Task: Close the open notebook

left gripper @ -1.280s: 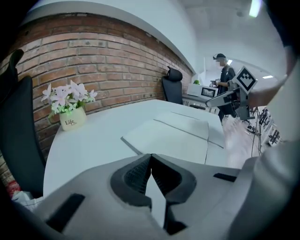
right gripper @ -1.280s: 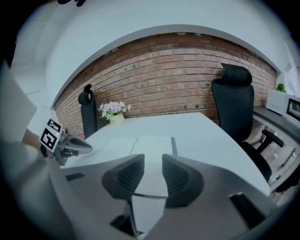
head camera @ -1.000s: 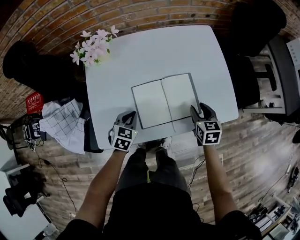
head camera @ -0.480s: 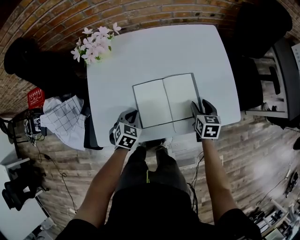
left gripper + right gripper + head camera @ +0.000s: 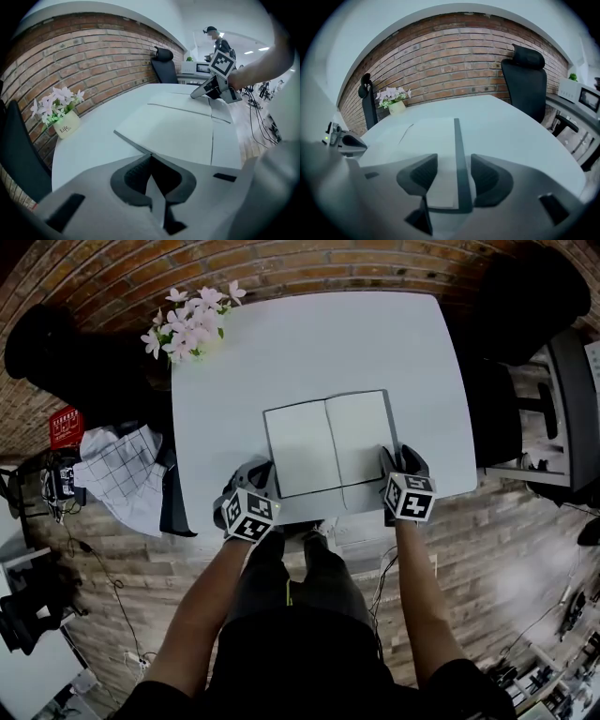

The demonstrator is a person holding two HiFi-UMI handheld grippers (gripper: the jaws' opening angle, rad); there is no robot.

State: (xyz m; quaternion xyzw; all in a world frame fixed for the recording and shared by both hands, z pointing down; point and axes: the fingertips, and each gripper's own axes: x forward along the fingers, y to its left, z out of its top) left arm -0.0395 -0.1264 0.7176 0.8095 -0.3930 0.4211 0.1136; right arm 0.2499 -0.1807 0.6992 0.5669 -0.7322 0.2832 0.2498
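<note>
The open notebook [image 5: 328,442] lies flat on the white table [image 5: 309,343], close to the near edge and straight in front of the person. Its spine runs away from the person. The long axis of the open spread therefore goes across the table from left to right, turned a little so that the right page sits slightly farther away than the left. Both pages are plain and pale, and no view is sharp enough to tell whether they are ruled. A thin dark cover [image 5: 456,136] shows as a border round them.

The right gripper [image 5: 454,161] is at the near right corner. Its jaws have just been opening and now stand wide apart, one on each side of the raised dark cover edge, with neither pad pressing on it. The left gripper [image 5: 150,157] is clenched tip to tip on nothing, with its tips right at the notebook's near left edge — whether they touch it cannot be told.

In the head view the right gripper's body covers the near right corner of the notebook. In the left gripper view that gripper's own grey body cuts off the near left part. Pink flowers [image 5: 192,322] stand in a small pot at the far left corner of the table, well apart from the notebook — the print on the pot is too small to read surely.
</note>
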